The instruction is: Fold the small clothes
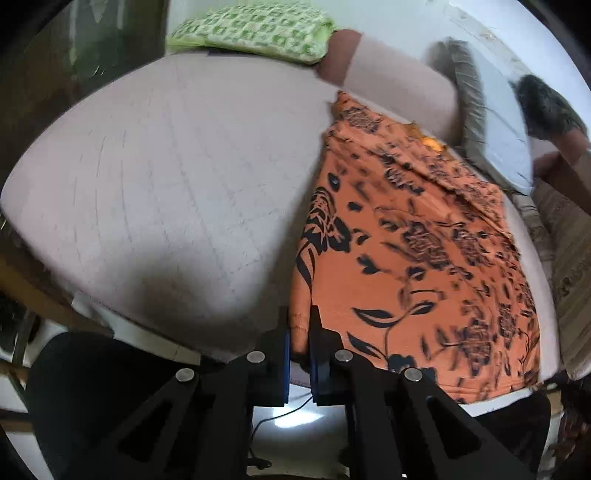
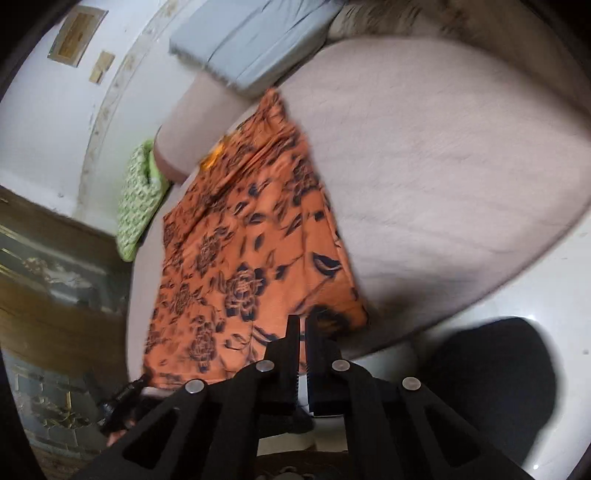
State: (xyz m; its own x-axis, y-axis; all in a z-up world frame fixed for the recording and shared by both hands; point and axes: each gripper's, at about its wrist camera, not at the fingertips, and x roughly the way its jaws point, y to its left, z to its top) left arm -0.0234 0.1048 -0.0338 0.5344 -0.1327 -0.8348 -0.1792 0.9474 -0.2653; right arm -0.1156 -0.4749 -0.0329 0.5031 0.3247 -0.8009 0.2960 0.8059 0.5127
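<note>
An orange garment with a black flower print lies spread flat on the pale pink bed. In the left wrist view my left gripper is shut on the garment's near left corner, and orange cloth shows pinched between the blue pads. In the right wrist view the same garment runs away from me, and my right gripper is shut on its near right corner at the bed's front edge. A thin strip of orange shows between the black fingers.
A folded green patterned cloth sits at the far end of the bed beside a beige bolster. A grey pillow lies by the wall. A person's dark-clad knee is close to the bed edge. A wooden cabinet stands left.
</note>
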